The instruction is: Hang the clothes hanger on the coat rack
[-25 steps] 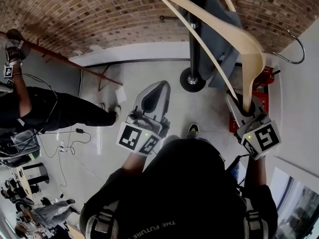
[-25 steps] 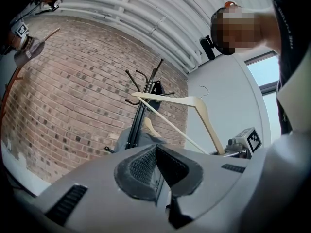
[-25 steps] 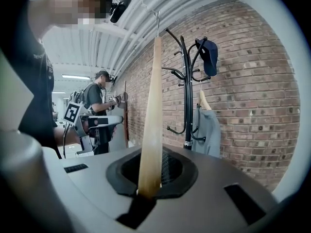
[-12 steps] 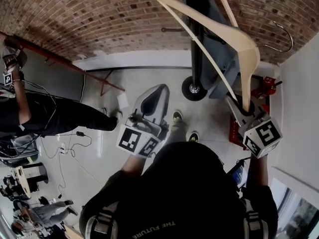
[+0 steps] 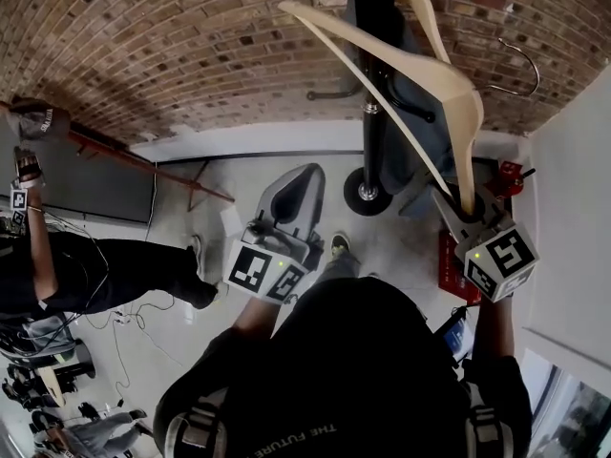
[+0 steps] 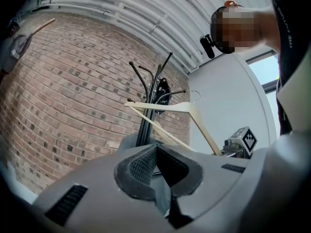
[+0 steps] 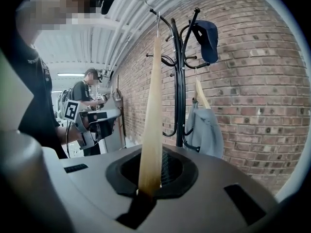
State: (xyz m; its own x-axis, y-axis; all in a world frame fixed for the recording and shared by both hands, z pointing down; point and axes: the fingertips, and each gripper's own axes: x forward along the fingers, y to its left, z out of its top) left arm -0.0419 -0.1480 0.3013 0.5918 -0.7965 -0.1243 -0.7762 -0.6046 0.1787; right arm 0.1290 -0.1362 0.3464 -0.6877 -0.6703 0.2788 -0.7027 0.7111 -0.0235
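My right gripper (image 5: 465,208) is shut on the lower end of one arm of a pale wooden clothes hanger (image 5: 420,74). The hanger stands upright from the jaws, its metal hook (image 5: 516,65) up at the right. In the right gripper view the hanger (image 7: 151,110) rises straight out of the right gripper (image 7: 150,178), just left of the black coat rack (image 7: 180,81). The rack's pole (image 5: 374,84) stands behind the hanger. My left gripper (image 5: 298,175) is held out to the left of the rack, shut and empty. From the left gripper (image 6: 156,152) I see the hanger (image 6: 170,108) crossing the rack (image 6: 148,115).
A grey garment (image 7: 206,130) on a second wooden hanger hangs from the rack, with a dark blue cap (image 7: 208,40) on an upper hook. A brick wall (image 5: 191,55) stands behind, a white wall (image 5: 573,208) at the right. Another person (image 5: 95,246) stands at the left.
Both grippers and the hanger have come closer to the coat rack and brick wall. The hanger's hook now sits nearer the pole. The other person has shifted on the left.
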